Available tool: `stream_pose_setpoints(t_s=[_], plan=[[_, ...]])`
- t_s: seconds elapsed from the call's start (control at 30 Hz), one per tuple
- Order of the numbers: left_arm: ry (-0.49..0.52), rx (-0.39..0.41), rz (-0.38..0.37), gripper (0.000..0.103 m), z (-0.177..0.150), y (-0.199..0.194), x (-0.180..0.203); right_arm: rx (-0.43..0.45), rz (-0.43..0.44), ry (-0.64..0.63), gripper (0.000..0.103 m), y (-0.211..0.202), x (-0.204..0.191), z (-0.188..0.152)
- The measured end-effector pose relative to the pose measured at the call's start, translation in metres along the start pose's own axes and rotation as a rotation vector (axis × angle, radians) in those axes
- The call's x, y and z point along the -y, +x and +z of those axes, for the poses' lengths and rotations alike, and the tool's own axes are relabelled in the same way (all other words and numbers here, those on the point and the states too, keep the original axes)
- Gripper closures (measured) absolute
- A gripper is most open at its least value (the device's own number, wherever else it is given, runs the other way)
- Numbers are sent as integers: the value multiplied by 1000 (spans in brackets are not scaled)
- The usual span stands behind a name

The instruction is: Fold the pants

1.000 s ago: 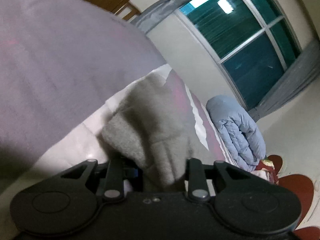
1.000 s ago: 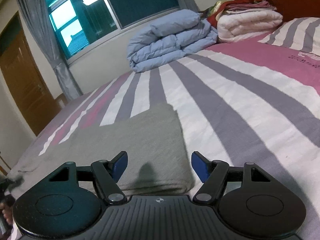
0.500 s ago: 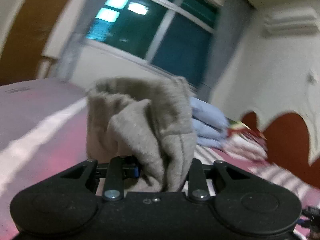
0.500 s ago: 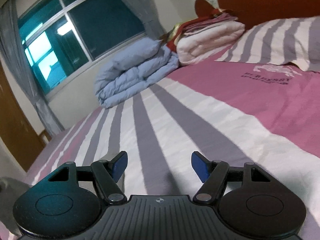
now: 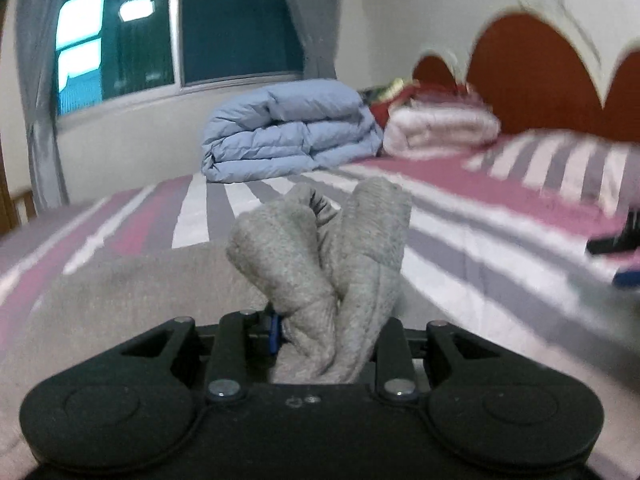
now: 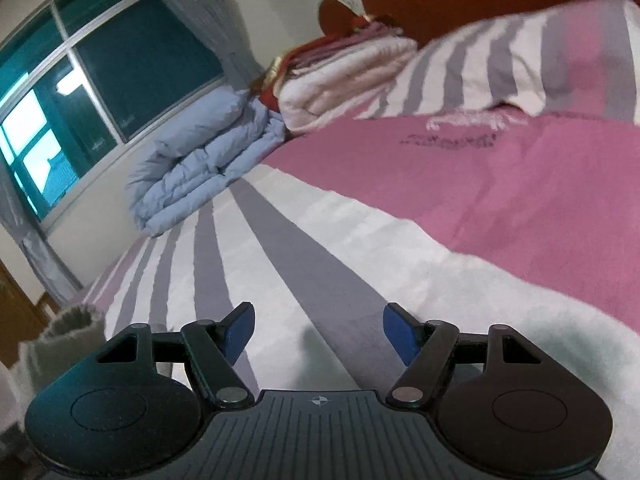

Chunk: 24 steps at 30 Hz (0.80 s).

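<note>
The grey fleece pants [image 5: 320,264] are bunched upright between the fingers of my left gripper [image 5: 324,332], which is shut on them; more of the grey cloth [image 5: 132,312] spreads below and to the left on the bed. In the right wrist view a grey bunch of the pants [image 6: 68,332] shows at the far left edge. My right gripper [image 6: 318,330] is open and empty, low over the striped bedsheet [image 6: 304,264], to the right of the pants. It shows blurred at the right edge of the left wrist view [image 5: 620,248].
A folded blue duvet [image 5: 288,132] and a pink-white folded blanket [image 5: 440,128] lie at the far side of the bed by the window [image 5: 168,36]. A striped pillow [image 6: 520,64] and the red headboard [image 5: 532,76] are to the right.
My left gripper has swung round and come down level with the bed, still holding the pants. My right gripper has turned further right, away from the pants, and stayed open.
</note>
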<state>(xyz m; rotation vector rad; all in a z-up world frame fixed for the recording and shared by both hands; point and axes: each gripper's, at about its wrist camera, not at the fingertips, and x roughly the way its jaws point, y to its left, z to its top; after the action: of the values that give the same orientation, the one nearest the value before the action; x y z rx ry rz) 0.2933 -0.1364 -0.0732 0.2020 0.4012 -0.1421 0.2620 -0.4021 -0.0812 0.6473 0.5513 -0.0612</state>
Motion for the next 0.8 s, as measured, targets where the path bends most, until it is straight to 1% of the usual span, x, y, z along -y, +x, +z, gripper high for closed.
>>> stream_pose_setpoints(t_s=[0.03, 0.1, 0.13, 0.17, 0.2, 0.23, 0.27, 0.3, 0.37, 0.4, 0.47, 0.5, 0.53, 0.6, 0.63, 0.7, 0.77, 0.8], plan=[[32, -12, 16, 85, 0, 3, 6, -10, 6, 20, 32, 2, 2, 0], [95, -33, 24, 78, 5, 12, 22, -19, 11, 31, 32, 4, 1, -1], [95, -24, 5, 65, 6, 10, 25, -20, 13, 28, 32, 4, 0, -1], [81, -9, -38, 42, 6, 8, 27, -18, 12, 23, 32, 4, -2, -2], [52, 7, -91, 34, 7, 6, 26, -16, 12, 18, 32, 3, -2, -2], [36, 17, -132, 30, 6, 3, 27, -12, 12, 15, 32, 2, -2, -1], [41, 34, -164, 30, 5, -1, 29, -10, 9, 17, 32, 1, -2, -2], [53, 49, -167, 30, 4, -5, 31, -8, 5, 18, 32, 0, -1, -2], [28, 65, -159, 32, 5, -15, 24, -9, -1, 24, 32, -1, 0, -2], [2, 86, -143, 32, 6, -21, 15, -11, 1, 26, 32, -1, 1, -2], [-40, 125, -87, 32, 4, -39, -11, -15, 10, 13, 32, -3, -2, -3], [-54, 141, -55, 31, 2, -50, -25, -15, 37, 10, 32, -4, -5, -3], [-65, 151, -18, 28, -1, -59, -44, -18, 76, 11, 32, -6, -8, -4], [-83, 152, 66, 27, -11, -74, -82, -41, 173, 20, 32, -8, -18, -8], [-96, 143, 104, 26, -17, -79, -102, -69, 254, 34, 32, -6, -26, -12], [-149, 111, 189, 25, -31, -87, -141, -120, 358, 48, 32, -2, -43, -21], [-202, 76, 245, 26, -44, -94, -172, -161, 438, 46, 32, 2, -61, -28], [-233, 66, 270, 25, -52, -98, -182, -175, 459, 46, 31, 4, -70, -32]])
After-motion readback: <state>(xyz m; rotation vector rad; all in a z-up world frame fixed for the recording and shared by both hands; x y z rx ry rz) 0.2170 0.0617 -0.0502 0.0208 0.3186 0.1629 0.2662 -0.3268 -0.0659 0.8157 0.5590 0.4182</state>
